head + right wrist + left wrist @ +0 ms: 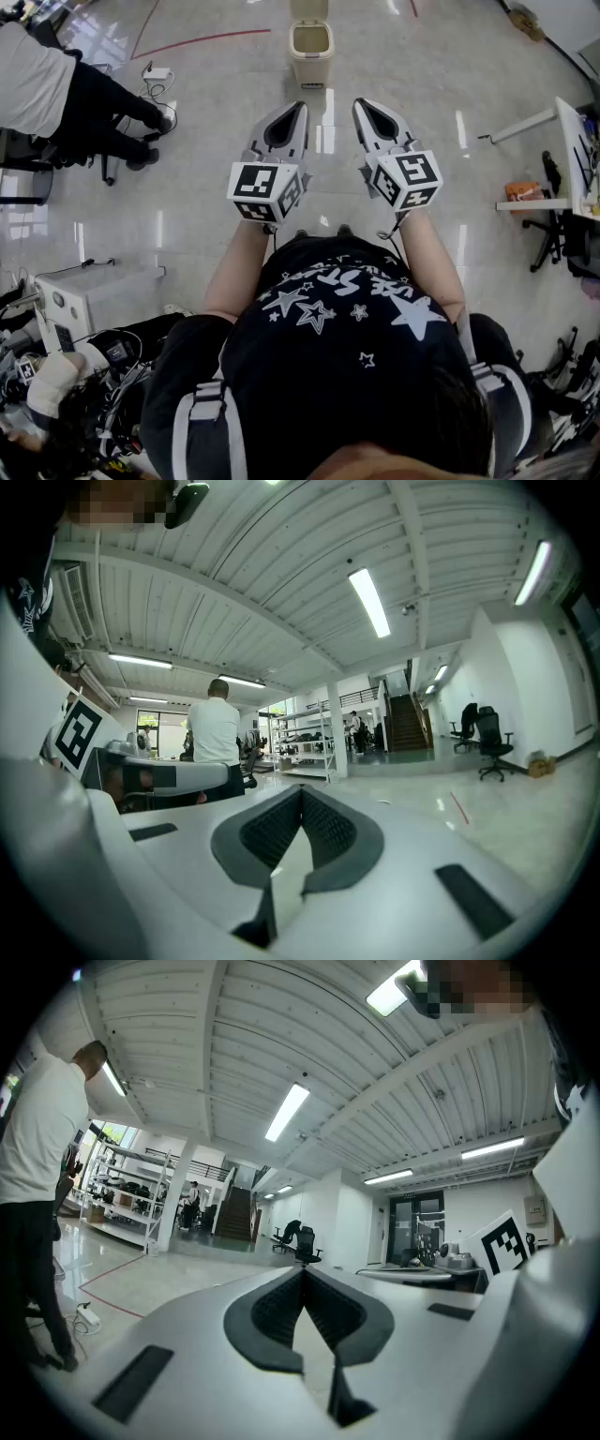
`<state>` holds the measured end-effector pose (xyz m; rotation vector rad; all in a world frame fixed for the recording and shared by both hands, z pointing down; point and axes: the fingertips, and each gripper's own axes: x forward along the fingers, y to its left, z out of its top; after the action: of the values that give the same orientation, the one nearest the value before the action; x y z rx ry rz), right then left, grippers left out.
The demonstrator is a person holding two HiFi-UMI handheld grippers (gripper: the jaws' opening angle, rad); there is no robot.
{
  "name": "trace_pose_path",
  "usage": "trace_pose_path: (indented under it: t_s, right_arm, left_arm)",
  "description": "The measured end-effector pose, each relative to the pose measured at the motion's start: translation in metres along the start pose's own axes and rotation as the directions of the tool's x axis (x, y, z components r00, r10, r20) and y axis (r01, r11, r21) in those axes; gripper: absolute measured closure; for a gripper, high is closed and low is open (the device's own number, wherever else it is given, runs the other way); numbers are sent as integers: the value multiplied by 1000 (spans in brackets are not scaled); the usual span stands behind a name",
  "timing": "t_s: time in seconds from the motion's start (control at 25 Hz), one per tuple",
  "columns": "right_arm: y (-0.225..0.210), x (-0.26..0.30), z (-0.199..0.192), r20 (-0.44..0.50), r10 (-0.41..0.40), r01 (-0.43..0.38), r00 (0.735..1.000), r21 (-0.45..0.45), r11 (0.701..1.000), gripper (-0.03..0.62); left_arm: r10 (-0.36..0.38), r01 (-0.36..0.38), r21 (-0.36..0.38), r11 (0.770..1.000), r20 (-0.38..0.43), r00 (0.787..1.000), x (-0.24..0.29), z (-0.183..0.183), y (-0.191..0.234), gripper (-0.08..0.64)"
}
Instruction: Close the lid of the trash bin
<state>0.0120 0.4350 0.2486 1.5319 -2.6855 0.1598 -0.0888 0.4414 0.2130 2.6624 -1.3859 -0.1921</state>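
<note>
A cream trash bin stands on the glossy floor straight ahead at the top of the head view, its lid tipped up behind the open mouth. My left gripper and right gripper are held side by side at chest height, well short of the bin, both pointing toward it. Each has its jaws shut tip to tip with nothing between them. In both gripper views the bin is out of sight; the left gripper and right gripper look out level across the room.
A person in a white top and dark trousers stands at the upper left beside a chair. A white table and office chair are at the right. White equipment and cables crowd the lower left.
</note>
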Motion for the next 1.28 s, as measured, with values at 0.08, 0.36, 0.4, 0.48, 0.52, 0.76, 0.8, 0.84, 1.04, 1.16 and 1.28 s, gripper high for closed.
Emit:
trace_pose_path:
  t_s: [0.08, 0.36, 0.4, 0.48, 0.52, 0.76, 0.8, 0.84, 1.04, 1.16, 1.28]
  right_arm:
    - [1, 2, 0, 4, -4, 4, 1000, 15, 1000, 586]
    - [4, 14, -4, 3, -21, 21, 1000, 46, 999, 586]
    - [6, 16, -5, 2, -24, 24, 1000, 51, 998, 586]
    - [12, 22, -8, -1, -31, 31, 1000, 57, 998, 586]
    - [15, 24, -9, -3, -35, 35, 999, 60, 998, 586]
    - [29, 33, -23, -31, -49, 51, 998, 61, 997, 586]
    - [28, 34, -24, -37, -46, 48, 998, 58, 997, 586]
    - [26, 36, -25, -39, -44, 46, 998, 58, 997, 586]
    - [-1, 50, -25, -14, -57, 58, 998, 79, 995, 586]
    - [-17, 68, -20, 8, -44, 43, 999, 85, 995, 586]
    - [-38, 92, -17, 7, -17, 16, 1000, 90, 996, 586]
  left_arm:
    - [1, -1, -2, 1000, 1, 1000, -2, 1, 4, 549]
    - [3, -3, -5, 1000, -4, 1000, -8, 1, 21, 549]
    - [2, -2, -4, 1000, -6, 1000, -9, 1, 24, 549]
    - [0, 0, -4, 1000, -9, 1000, -14, 2, 32, 549]
    - [-1, 1, -5, 1000, -9, 1000, -16, 3, 36, 549]
    - [4, -5, -33, 999, -17, 1000, -25, 1, 61, 549]
    - [8, -9, -38, 999, -21, 1000, -24, -1, 63, 549]
    - [13, -14, -41, 999, -24, 1000, -22, -3, 65, 549]
    - [28, -29, -28, 999, -40, 999, 0, -12, 69, 549]
    - [48, -49, -22, 999, -43, 998, 21, -14, 77, 549]
    - [66, -67, -18, 998, -49, 997, 48, -16, 86, 549]
